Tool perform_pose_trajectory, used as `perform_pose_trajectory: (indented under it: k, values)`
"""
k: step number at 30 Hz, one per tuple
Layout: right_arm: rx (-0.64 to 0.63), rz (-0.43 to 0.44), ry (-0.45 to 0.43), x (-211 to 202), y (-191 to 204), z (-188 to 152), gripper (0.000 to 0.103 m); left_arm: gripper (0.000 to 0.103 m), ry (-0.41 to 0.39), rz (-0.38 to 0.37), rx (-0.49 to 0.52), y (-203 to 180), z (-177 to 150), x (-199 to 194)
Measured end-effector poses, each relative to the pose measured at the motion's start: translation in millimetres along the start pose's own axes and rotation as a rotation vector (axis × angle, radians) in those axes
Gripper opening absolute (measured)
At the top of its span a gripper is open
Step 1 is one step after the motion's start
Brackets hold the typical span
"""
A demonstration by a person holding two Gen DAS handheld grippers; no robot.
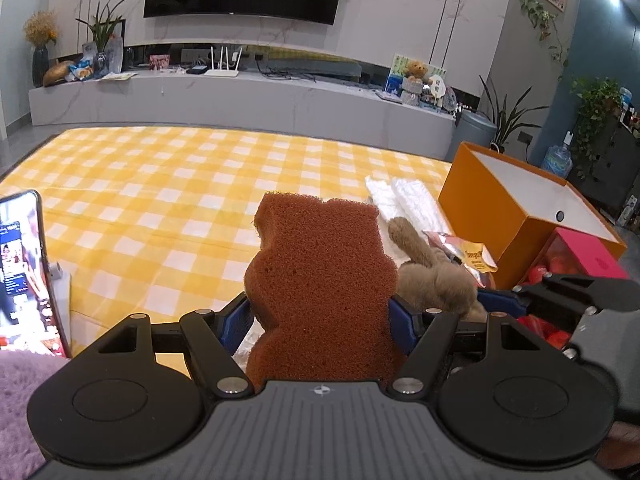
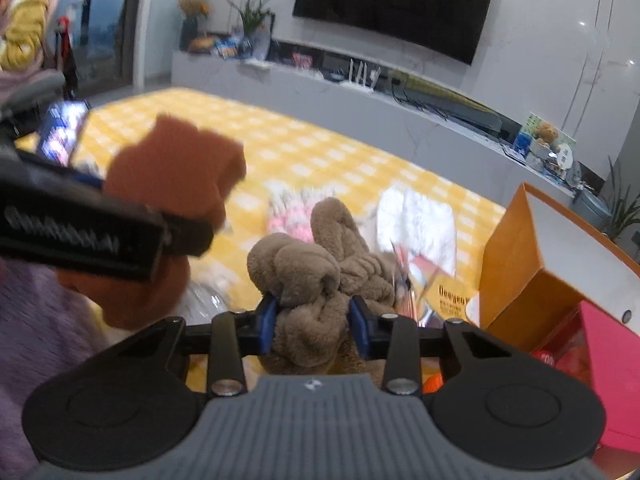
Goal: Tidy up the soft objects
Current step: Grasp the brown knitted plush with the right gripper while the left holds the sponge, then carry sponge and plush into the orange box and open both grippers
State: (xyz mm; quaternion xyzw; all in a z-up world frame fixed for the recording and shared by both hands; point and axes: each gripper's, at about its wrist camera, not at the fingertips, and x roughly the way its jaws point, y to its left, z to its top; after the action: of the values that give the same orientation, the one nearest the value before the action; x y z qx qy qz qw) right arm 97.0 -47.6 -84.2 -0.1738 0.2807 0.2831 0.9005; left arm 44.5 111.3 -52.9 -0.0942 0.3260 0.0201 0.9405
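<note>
1. Soft toys are what this job is about, and each set of tongs has one. The left gripper (image 1: 322, 312) stands wide, with its blue pads pressed on both sides of the brown bear-shaped sponge (image 1: 320, 276), which stands up tall.
2. The right gripper (image 2: 314, 322) is squeezed in much closer, and its pads pinch the fluffy tan plush (image 2: 316, 276). The plush bunches up between them.
3. To do this step well, I think the right tongs should keep a firm squeeze so the floppy plush does not slip out. A slow lift would stop its loose parts from dragging other things along.
4. Just beside the plush lies a shiny snack packet (image 2: 448, 292). It touches the plush, or nearly does, so it could get pulled along.
5. A bit farther on the yellow checked cloth (image 1: 180, 184) lie white folded cloths (image 1: 404, 196) and a pink and white fuzzy thing (image 2: 288, 208), too blurry to name.
6. At the right stand an orange box (image 1: 492, 216), open at the top, and a pink box (image 1: 592, 260). The orange box may be where the soft things go.
7. A phone (image 1: 24, 264) stands propped at the left, well away from both toys.
</note>
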Motion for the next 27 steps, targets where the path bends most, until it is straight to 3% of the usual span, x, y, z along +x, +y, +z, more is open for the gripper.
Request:
perform_pose_trajectory:
  k: [8, 13, 20, 27]
  values:
    - [0.059, 0.059, -0.099, -59.4, -19.6, 22.9, 0.037, 0.081, -0.049, -0.018, -0.014, -7.8, 14.6, -31.5]
    - [0.063, 0.052, -0.135, -96.6, -40.4, 32.6, 0.037, 0.081, -0.068, -0.091, -0.029, -18.6, 26.4, -46.9]
    - [0.006, -0.022, -0.113, -141.9, -80.9, 42.7, 0.037, 0.081, -0.06, -0.257, -0.019, -51.9, 51.0, -48.4]
    - [-0.116, -0.122, -0.014, -161.4, -130.7, 62.7, 0.037, 0.081, -0.04, -0.395, 0.011, -94.2, 86.4, -22.4]
